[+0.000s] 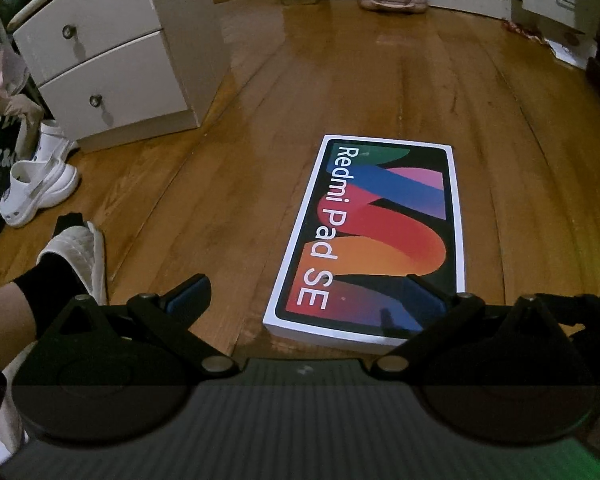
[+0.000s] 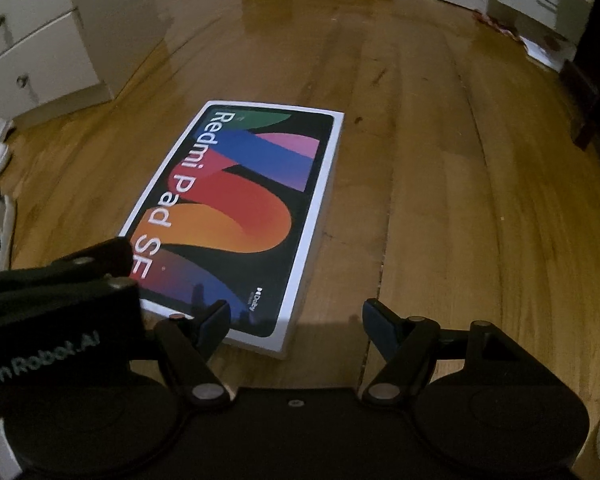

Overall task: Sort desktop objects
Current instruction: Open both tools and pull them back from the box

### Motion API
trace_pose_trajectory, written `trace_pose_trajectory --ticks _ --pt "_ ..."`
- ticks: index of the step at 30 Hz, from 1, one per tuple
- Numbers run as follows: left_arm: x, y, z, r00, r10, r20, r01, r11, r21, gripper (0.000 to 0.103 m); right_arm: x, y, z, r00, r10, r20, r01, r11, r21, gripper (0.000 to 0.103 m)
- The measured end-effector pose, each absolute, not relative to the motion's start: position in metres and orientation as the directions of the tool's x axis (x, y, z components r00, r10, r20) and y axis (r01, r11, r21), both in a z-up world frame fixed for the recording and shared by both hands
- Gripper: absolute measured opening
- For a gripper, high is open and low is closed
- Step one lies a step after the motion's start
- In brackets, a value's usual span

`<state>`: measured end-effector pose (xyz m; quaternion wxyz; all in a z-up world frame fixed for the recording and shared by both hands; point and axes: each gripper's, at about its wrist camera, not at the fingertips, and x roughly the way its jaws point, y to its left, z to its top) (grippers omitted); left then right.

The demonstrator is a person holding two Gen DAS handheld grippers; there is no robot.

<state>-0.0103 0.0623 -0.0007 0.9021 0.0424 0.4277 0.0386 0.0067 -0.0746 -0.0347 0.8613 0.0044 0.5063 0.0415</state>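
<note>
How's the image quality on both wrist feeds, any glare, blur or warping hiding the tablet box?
Left wrist view: sharp, the tablet box lettering reads clearly; dim room, glare streak on the far wooden floor, fisheye bends the drawer cabinet. Right wrist view: softer, slightly blurred, the box readable; both the left claw and right claw stand open and dark at the bottom edge.

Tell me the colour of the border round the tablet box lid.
White, framing the tablet box lid; clearest in the left wrist view.
</note>
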Motion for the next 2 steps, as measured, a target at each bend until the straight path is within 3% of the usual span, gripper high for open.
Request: trace_pose_trajectory --ticks 2 --pt "-0.0097 0.0623 -0.0014 0.624 0.098 -0.776 -0.033 0.994 0.100 0.103 0.0070 -0.0750 -0.0351 0.480 0.076 -0.874 -0.068 0.996 0.050 0.078"
